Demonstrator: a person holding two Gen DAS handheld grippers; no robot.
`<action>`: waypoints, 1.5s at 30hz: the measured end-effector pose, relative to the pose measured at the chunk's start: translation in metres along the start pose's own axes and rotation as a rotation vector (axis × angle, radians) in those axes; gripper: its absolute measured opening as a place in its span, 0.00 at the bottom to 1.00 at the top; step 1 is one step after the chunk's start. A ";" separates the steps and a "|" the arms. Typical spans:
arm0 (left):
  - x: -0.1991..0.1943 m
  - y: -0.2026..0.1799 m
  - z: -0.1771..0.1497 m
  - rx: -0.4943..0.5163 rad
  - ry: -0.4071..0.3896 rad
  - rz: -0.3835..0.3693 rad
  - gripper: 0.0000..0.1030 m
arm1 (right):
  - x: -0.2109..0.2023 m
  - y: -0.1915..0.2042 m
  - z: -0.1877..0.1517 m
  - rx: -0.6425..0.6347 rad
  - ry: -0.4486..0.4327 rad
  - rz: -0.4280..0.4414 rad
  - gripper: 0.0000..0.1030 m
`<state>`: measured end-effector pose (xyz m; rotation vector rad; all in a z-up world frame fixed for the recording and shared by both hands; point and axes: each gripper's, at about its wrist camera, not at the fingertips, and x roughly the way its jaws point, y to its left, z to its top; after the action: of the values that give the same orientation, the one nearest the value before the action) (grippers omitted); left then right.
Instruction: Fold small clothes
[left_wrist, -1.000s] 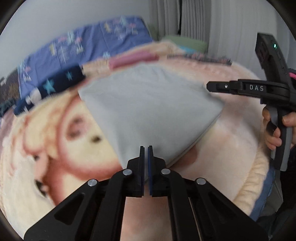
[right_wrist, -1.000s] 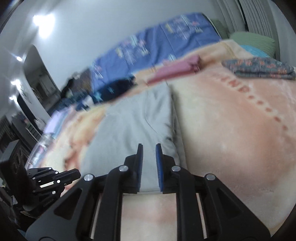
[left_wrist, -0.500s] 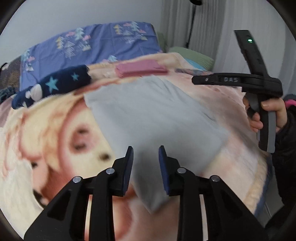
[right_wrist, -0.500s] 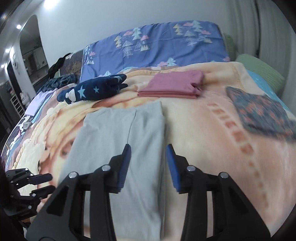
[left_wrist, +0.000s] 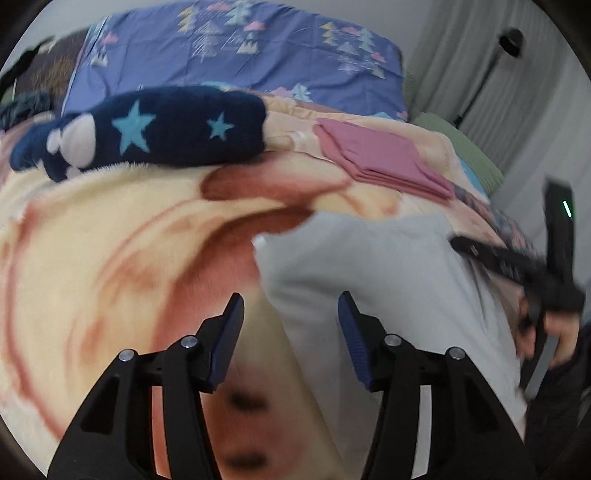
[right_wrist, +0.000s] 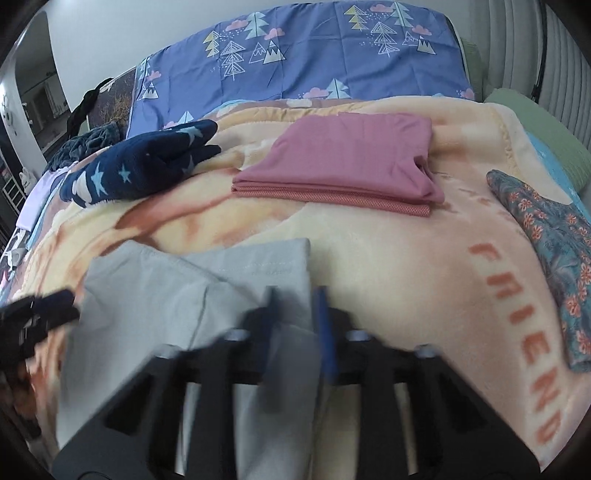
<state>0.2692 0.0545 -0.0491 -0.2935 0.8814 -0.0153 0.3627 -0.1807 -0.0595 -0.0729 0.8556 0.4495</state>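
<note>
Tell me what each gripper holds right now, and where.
Right gripper looks shut on the grey garment, near its right-hand edge, though blurred. Left gripper holds nothing; its jaws are opening over the garment's edge.

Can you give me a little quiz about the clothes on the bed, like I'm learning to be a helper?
1. True or false: the pink folded garment lies on the blanket.
2. Pick one: what pattern is on the dark blue garment? A) stripes B) stars C) dots
3. Fill the gap: the right gripper has the ____ garment between its fingers.

Key
1. True.
2. B, light blue stars.
3. Grey: the grey garment runs up between the two fingers.
</note>
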 end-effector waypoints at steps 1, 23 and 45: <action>0.009 0.005 0.005 -0.025 0.015 0.002 0.17 | -0.002 -0.001 -0.003 0.001 -0.027 -0.008 0.04; -0.039 -0.069 -0.031 0.338 -0.081 -0.152 0.38 | -0.027 0.014 -0.011 -0.076 -0.201 -0.127 0.04; -0.076 -0.075 -0.121 0.407 -0.013 -0.143 0.55 | -0.115 0.033 -0.080 -0.128 -0.165 0.071 0.05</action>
<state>0.1358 -0.0369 -0.0444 0.0252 0.8225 -0.3215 0.2270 -0.2112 -0.0225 -0.1220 0.6687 0.5691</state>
